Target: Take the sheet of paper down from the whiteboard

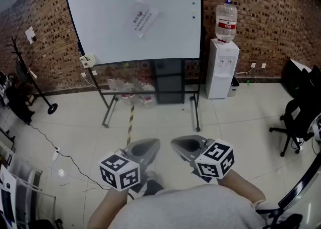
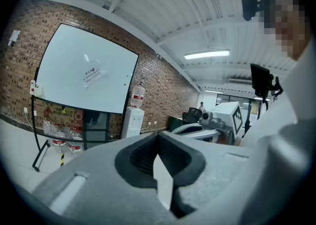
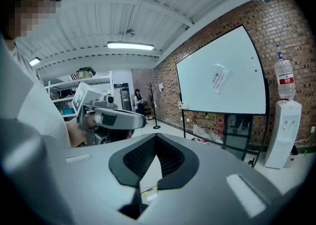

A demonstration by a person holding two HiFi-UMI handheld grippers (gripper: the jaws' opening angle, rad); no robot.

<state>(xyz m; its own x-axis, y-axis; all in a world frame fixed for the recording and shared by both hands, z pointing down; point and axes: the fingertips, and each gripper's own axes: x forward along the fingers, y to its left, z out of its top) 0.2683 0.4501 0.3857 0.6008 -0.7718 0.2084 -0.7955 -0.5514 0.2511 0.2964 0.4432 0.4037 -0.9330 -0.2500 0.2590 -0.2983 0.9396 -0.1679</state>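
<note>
Head view: the sheet of paper (image 1: 144, 18) hangs tilted on the upper middle of the whiteboard (image 1: 100, 32), far across the floor. The left gripper (image 1: 150, 146) and right gripper (image 1: 179, 145) are near, side by side, well apart from the board.

Left gripper view: its jaws are clenched together, with nothing between them.

Right gripper view: its jaws are likewise clenched and empty.
</note>
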